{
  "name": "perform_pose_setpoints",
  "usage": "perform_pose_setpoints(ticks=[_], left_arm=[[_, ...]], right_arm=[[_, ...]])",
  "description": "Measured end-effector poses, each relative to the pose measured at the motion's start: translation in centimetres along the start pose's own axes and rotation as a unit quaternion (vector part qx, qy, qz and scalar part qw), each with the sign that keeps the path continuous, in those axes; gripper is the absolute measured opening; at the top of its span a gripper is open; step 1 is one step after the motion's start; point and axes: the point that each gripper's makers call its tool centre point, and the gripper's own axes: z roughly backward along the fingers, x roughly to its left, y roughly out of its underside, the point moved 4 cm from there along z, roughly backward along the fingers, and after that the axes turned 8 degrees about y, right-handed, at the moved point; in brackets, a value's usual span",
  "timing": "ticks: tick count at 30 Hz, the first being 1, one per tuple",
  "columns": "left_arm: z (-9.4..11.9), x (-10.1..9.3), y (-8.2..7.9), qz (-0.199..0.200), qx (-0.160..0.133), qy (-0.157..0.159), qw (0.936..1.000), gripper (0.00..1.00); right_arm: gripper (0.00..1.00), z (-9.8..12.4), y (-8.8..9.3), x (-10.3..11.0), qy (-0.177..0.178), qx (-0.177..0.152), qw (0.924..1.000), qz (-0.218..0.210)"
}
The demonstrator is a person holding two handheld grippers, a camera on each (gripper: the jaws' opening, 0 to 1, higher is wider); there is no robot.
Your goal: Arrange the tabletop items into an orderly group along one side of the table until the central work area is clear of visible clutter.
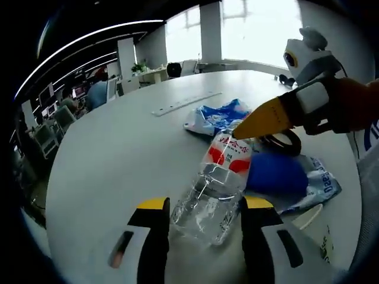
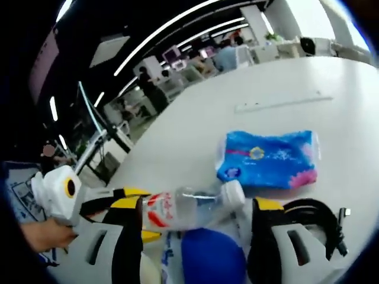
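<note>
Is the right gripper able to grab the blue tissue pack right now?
Probably not straight away: the water bottle lies across its jaws, between the right gripper and the blue tissue pack.

Clear bottle (image 1: 214, 189), red-white label; blue packet (image 2: 269, 158), perhaps pink-cornered.

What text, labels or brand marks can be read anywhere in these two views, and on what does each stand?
Water bottle: red-and-white label with characters, too blurred to read.
Blue tissue pack: round logo and small print, unreadable.
White-and-blue packet beside the bottle: blue lettering, upside down and too blurred.
Paper cup at the table edge: greenish print, unreadable.
Nothing can be quoted reliably.
</note>
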Motion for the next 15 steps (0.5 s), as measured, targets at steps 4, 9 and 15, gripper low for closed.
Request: perform_pose_setpoints(ticks=[4, 9, 15], left_arm=[[0.00, -0.04, 0.01, -0.003, 0.005, 0.001, 1.0000, 0.46], [0.01, -0.08, 0.03, -0.006, 0.008, 0.002, 0.9999, 0.46], [-0.01, -0.14, 0.05, -0.011, 0.011, 0.003, 0.9999, 0.46]], right_arm=[[0.69, -0.21, 0.04, 0.23, -0.004, -0.002, 0.9999, -0.014], [0.70, -0.44, 0.22, 0.26, 0.000, -0.007, 0.9993, -0.038], [0.69, -0.63, 0.28, 0.21, 0.004, -0.010, 0.9986, -0.051]])
